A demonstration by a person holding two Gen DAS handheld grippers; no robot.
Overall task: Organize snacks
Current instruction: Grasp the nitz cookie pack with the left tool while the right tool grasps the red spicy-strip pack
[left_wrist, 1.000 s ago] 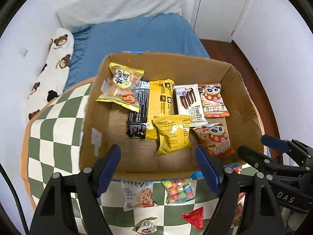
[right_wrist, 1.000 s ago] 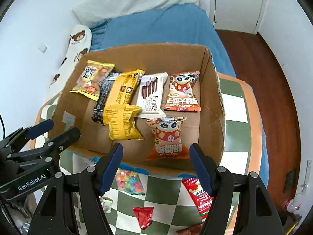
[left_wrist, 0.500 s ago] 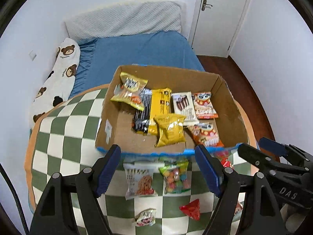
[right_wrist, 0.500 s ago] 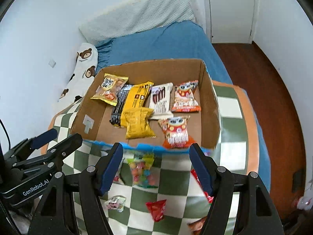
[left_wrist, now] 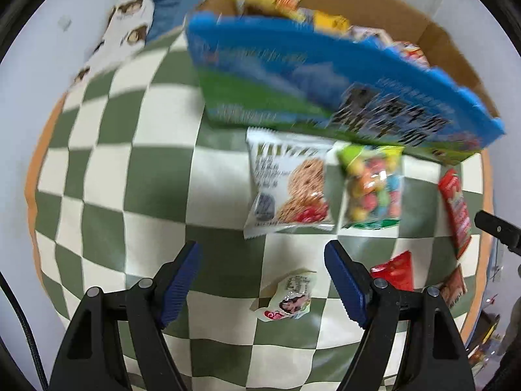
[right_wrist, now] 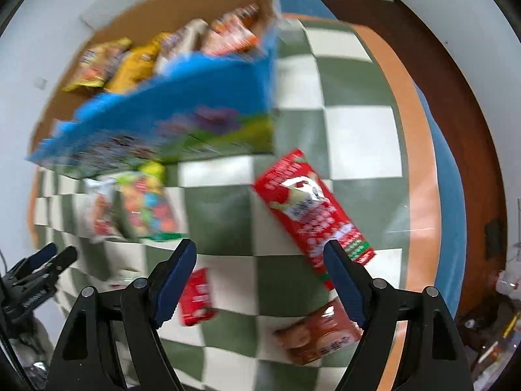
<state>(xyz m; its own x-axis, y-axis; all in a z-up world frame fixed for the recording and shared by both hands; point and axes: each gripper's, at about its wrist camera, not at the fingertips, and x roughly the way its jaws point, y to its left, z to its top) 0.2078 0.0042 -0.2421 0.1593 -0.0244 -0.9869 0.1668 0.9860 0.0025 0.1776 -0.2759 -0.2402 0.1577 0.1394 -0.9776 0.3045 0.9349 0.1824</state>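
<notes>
Snack packets loose on green-checked counter [left_wrist: 156, 176] before blue-fronted cardboard box [left_wrist: 325, 75] — reaching step. Left gripper [left_wrist: 262, 280] wide, empty, over small white sachet [left_wrist: 291, 295]; right gripper [right_wrist: 259, 280] just opened, empty, beside long red packet [right_wrist: 309, 208] — next, lower and close.

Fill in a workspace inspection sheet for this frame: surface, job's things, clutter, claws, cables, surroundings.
Surface: green-and-white checkered tablecloth, orange border.
Job's things: cardboard box holding several snack packs; loose on the cloth, cookie pack, candy bag, long red pack, small red packet, small white wrapper, brown pack.
Clutter: nothing seen.
Claws: left claw open, empty, over the white wrapper; right claw open, just widened, nothing between the pads.
Cables: black cable at left edge.
Surroundings: bear-print pillow, wooden floor.
</notes>
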